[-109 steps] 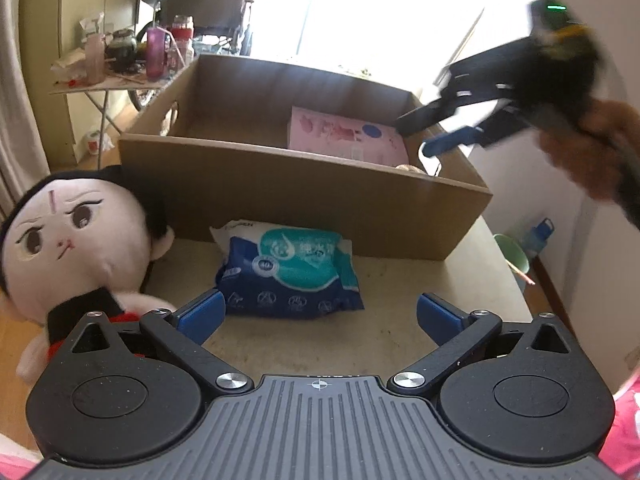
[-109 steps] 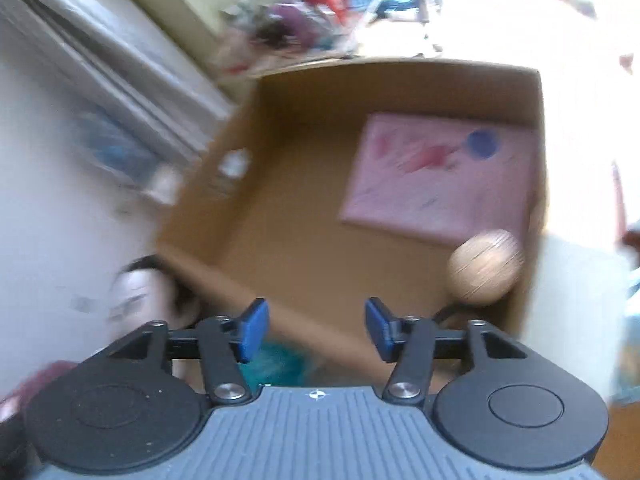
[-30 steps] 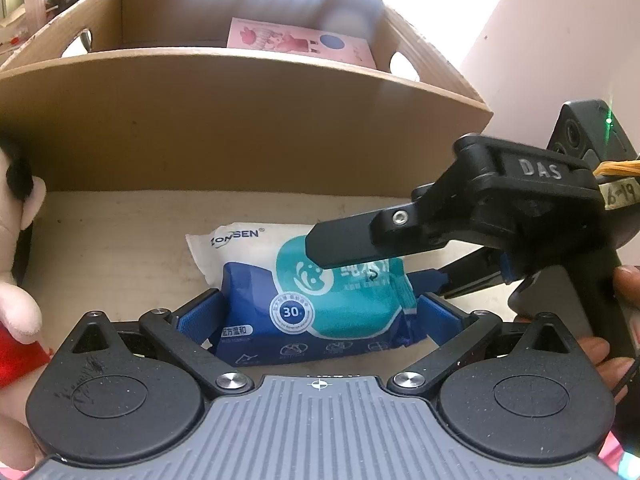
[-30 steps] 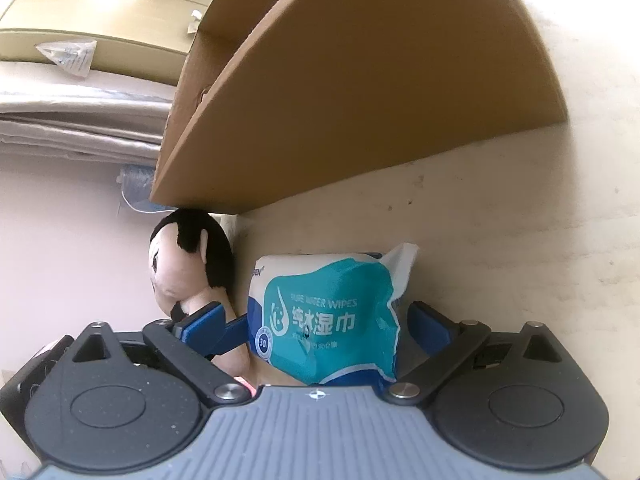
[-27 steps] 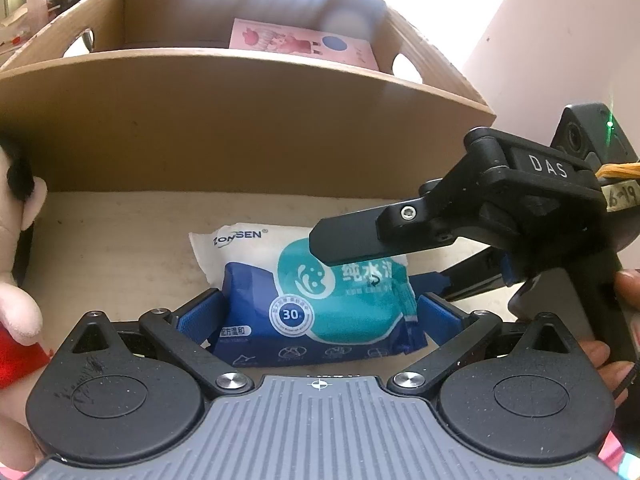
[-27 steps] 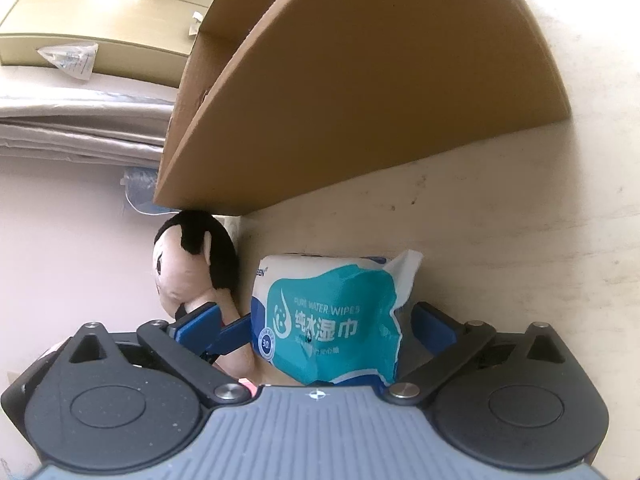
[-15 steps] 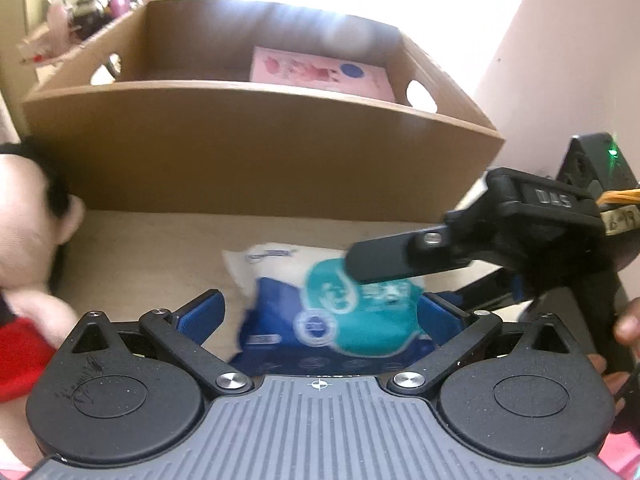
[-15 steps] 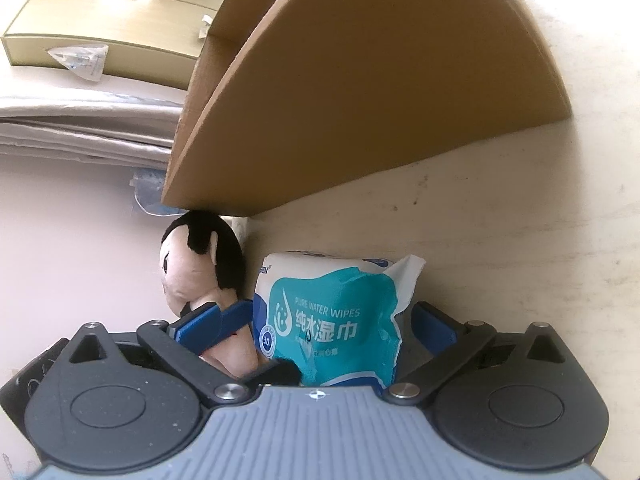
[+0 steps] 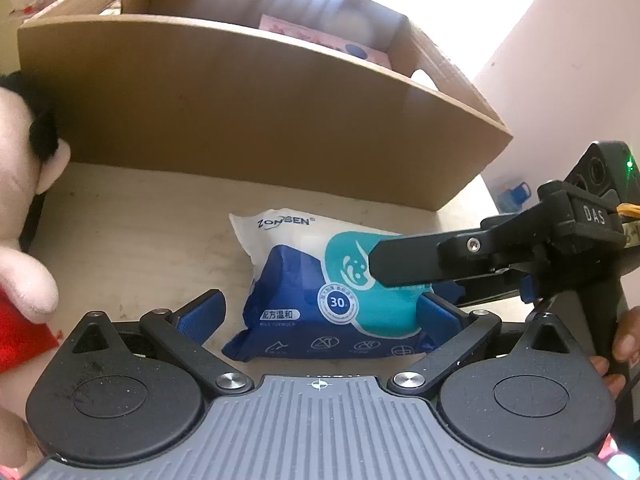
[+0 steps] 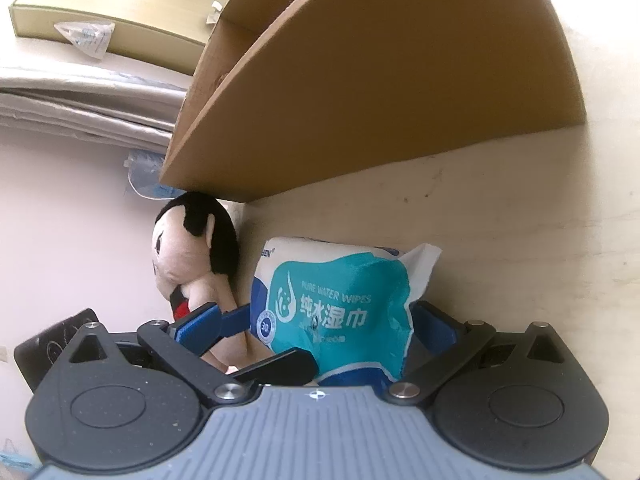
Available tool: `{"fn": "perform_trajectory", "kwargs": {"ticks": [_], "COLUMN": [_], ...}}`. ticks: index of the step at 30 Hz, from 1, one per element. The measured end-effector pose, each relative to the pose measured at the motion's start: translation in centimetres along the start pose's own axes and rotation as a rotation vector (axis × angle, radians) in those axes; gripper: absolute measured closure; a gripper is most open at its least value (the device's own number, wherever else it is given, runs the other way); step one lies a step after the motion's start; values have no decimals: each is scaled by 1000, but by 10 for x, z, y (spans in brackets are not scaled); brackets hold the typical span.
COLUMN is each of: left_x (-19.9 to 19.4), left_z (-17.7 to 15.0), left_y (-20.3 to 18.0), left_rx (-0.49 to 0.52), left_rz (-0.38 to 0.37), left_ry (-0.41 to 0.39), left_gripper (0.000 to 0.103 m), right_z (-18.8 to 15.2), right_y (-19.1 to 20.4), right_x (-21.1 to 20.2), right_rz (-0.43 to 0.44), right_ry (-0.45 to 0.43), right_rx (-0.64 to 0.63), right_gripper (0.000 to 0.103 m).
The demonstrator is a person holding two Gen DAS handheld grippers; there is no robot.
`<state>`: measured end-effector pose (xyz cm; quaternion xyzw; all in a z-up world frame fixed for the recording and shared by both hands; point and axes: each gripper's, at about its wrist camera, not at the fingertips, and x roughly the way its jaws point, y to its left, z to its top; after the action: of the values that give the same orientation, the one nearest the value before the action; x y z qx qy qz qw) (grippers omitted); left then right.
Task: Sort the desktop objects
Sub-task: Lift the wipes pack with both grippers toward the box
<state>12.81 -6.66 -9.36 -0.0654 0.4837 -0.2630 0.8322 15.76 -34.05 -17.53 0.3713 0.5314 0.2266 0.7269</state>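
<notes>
A blue, teal and white pack of wet wipes point(image 9: 320, 300) lies flat on the beige table point(image 9: 132, 216) in front of a cardboard box point(image 9: 260, 112). My left gripper point(image 9: 320, 312) is open and straddles the pack: the right pad touches it, the left pad stands apart. My right gripper point(image 10: 316, 324) is open too, with the wet wipes pack point(image 10: 336, 308) between its fingers. In the left wrist view it reaches in from the right, one black finger point(image 9: 416, 258) across the pack's top.
A plush doll point(image 10: 188, 256) with black hair lies left of the pack, at the left edge point(image 9: 24, 168) in the left wrist view. A pink book point(image 9: 320, 38) lies inside the box. A hand point(image 9: 624, 344) holds the right gripper's handle.
The right gripper came down from over the box to the pack. In the last second my left gripper shifted left, so its left pad now stands clear of the pack.
</notes>
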Motion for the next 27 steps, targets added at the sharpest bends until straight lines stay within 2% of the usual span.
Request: {"fn": "perform_trajectory", "kwargs": {"ticks": [4,7,11,22,27], "left_x": [3,7,10,13,-4], "left_z": [1,3,3,7,2], "left_y": [-2,-5,-13,-30,-36], "left_rx": [25,29,55,72,82], "left_rz": [-23,-41,-15,27,40], "left_ry": [-6,2,-1,6,-21], "left_gripper": [5,8,8,9,9], "right_z": [-2,-2,-5,-8,-10], "right_y": [0,1,5,12,22], "right_x": [-2,-2,-3,-7,-17], "right_rz": [-29,-51,-91,-103,-98], "right_ry": [-11,-18,-33,-53,-64], "right_rx": [0,-3,-19,-11,-18], "right_gripper": [17,23,31,33,33]}}
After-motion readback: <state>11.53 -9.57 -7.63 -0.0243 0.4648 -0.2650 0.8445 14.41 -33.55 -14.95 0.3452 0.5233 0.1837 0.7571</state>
